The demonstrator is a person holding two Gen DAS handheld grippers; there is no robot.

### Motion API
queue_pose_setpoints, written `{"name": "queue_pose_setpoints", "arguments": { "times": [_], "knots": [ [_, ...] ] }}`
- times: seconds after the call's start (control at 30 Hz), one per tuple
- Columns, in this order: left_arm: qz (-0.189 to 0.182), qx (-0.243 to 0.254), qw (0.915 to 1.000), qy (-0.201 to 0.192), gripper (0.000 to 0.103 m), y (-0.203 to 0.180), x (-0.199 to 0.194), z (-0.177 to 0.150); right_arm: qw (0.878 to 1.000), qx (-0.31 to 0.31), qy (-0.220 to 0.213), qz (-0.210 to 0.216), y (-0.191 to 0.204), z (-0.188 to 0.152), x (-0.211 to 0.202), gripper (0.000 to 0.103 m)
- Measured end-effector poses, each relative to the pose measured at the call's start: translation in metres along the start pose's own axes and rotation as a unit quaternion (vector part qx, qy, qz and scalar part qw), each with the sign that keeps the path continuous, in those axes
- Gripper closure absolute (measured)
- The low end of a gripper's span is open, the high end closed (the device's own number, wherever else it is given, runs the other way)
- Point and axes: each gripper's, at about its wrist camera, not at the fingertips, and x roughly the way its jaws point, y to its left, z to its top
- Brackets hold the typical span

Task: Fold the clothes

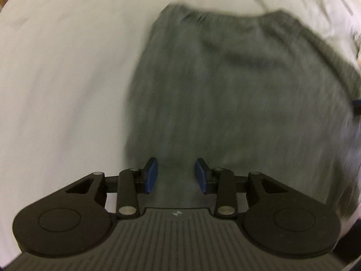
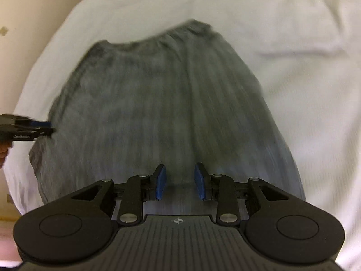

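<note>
In the left wrist view, the left gripper (image 1: 176, 175) sits at the bottom middle of the picture. Its two blue pads (image 1: 151, 176) are spread apart and nothing is pinched between them. Under the gap is a grey piece of clothing (image 1: 225, 103). It fills the middle and the right side of the picture and looks blurry. Its gathered edge is at the top, near the upper middle. The clothing lies on a white sheet (image 1: 63, 85), which fills the left side and the top. At the far right edge a small dark and blue bit shows, too small to tell what it is. In the right wrist view, the right gripper (image 2: 180, 181) is at the bottom middle, with its blue pads (image 2: 160, 181) also spread and holding nothing. The grey piece of clothing (image 2: 162, 103) fills the middle, with the white sheet (image 2: 304, 79) around it. At the left edge, the left gripper (image 2: 42, 127) pokes in beside the clothing's side edge; whether they touch is too blurry to tell.
</note>
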Motion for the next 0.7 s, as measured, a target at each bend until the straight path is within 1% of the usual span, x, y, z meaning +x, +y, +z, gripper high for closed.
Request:
{"name": "queue_pose_setpoints", "arguments": {
  "times": [0.07,0.13,0.17,0.23,0.3,0.4,0.47,0.6,0.63,0.67,0.7],
  "knots": [
    [0.015,0.001,0.9998,0.014,0.07,0.013,-0.006,-0.023,0.999,0.0,0.004,-0.037,0.01,-0.02,0.004,0.071],
    [0.025,0.002,0.9995,0.022,0.069,0.027,-0.013,-0.047,0.998,0.023,-0.003,-0.066,0.023,-0.032,0.005,0.071],
    [0.024,0.0,0.9995,0.021,0.069,0.033,-0.016,-0.057,0.996,0.033,-0.008,-0.079,0.029,-0.038,0.005,0.069],
    [0.016,-0.004,0.9998,0.008,0.069,0.041,-0.027,-0.072,0.995,0.046,-0.034,-0.087,0.051,-0.051,-0.004,0.065],
    [0.006,0.005,1.0,-0.005,0.07,0.044,-0.036,-0.083,0.993,0.055,-0.053,-0.086,0.079,-0.064,-0.009,0.062],
    [-0.019,0.029,0.9988,-0.035,0.07,0.046,-0.052,-0.098,0.992,0.065,-0.075,-0.075,0.128,-0.083,-0.012,0.058],
    [-0.033,0.041,0.9972,-0.053,0.07,0.049,-0.065,-0.107,0.993,0.068,-0.075,-0.065,0.163,-0.096,-0.006,0.058],
    [-0.051,0.064,0.993,-0.086,0.068,0.056,-0.106,-0.116,0.99,0.083,-0.099,-0.056,0.218,-0.116,-0.025,0.056],
    [-0.053,0.071,0.9917,-0.093,0.068,0.059,-0.119,-0.119,0.989,0.082,-0.106,-0.061,0.231,-0.12,-0.033,0.052],
    [-0.056,0.075,0.991,-0.096,0.066,0.06,-0.122,-0.116,0.988,0.081,-0.111,-0.065,0.243,-0.122,-0.04,0.046],
    [-0.057,0.082,0.9902,-0.097,0.065,0.062,-0.131,-0.117,0.987,0.08,-0.119,-0.07,0.256,-0.123,-0.048,0.042]
  ]
}}
